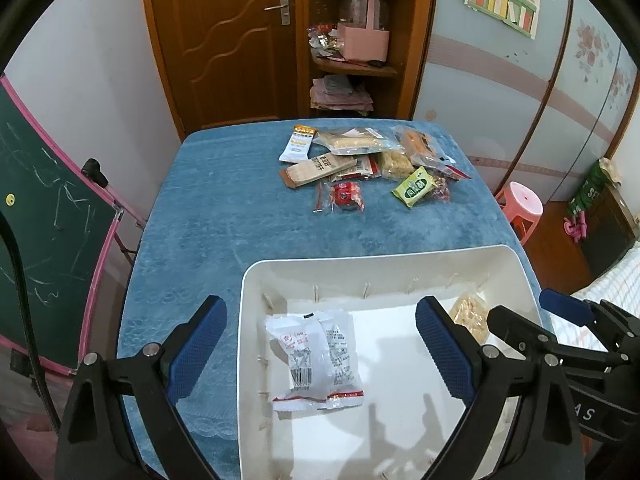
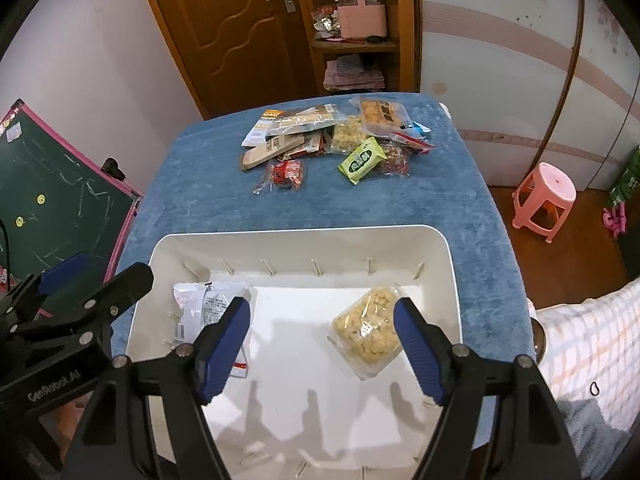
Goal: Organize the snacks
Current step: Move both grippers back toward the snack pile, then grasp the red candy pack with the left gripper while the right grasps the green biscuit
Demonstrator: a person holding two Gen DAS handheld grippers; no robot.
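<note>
Both the left tool (image 1: 320, 354) and right tool (image 2: 322, 346) are held open, empty, above the white plastic bin (image 2: 450, 264). The crinkly green foil packet (image 2: 362, 160) at the surface's far edge is judged light and slippery, best pinched across its flat middle.

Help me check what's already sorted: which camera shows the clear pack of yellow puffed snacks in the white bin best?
The right wrist view: the yellow snack pack lies whole in the white bin. In the left wrist view, the gripper's finger covers part of it.

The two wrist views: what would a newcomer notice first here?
First, the white bin at the near end of the blue tablecloth, holding a white packet on its left and a clear pack of yellow snacks on its right. Beyond it, a heap of mixed snacks waits.
</note>
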